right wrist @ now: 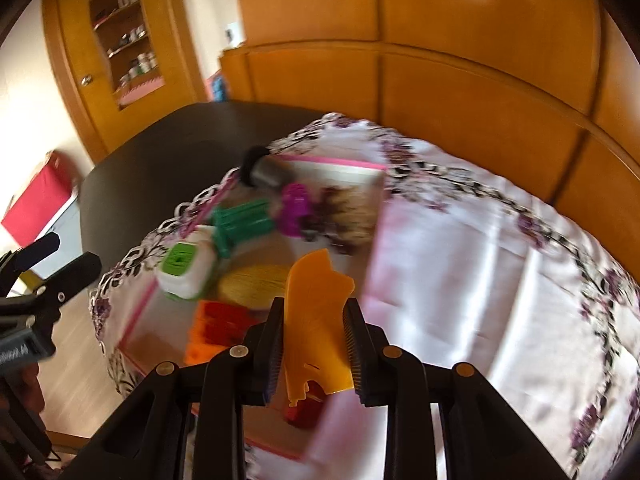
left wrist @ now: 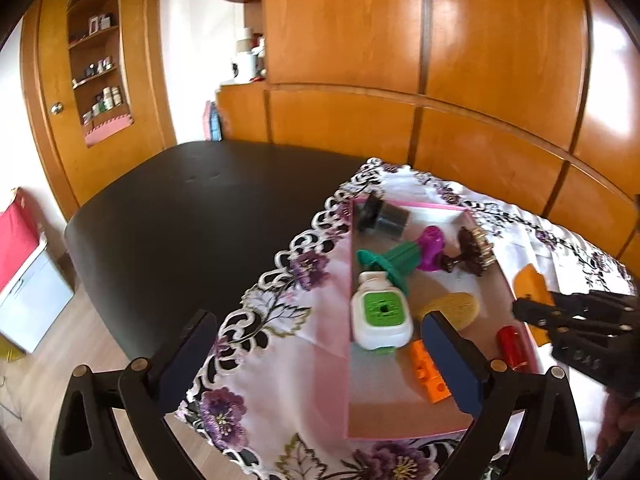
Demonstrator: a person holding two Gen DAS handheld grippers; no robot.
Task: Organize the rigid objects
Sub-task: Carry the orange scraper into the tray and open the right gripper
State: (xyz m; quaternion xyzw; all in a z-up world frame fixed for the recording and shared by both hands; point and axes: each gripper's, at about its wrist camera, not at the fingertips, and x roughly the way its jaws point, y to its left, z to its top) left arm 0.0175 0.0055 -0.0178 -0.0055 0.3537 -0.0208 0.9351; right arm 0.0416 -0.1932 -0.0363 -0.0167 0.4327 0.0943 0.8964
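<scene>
A shallow pink-edged box [left wrist: 400,400] lies on a flowered cloth and holds several rigid objects: a white-and-green case [left wrist: 380,316], a teal piece [left wrist: 394,260], a purple piece [left wrist: 432,248], a grey-black cylinder [left wrist: 384,216], an orange block [left wrist: 428,372], a red cylinder [left wrist: 512,346] and a yellow disc [left wrist: 452,306]. My right gripper [right wrist: 314,344] is shut on a flat orange plastic piece [right wrist: 316,312] above the box's right edge; it also shows in the left wrist view [left wrist: 532,288]. My left gripper [left wrist: 316,360] is open and empty above the box's left side.
The flowered cloth [right wrist: 480,260] covers the right part of a dark table [left wrist: 180,220]. Wooden cabinets [left wrist: 440,80] stand behind. A red and white box [left wrist: 24,264] sits on the floor at left.
</scene>
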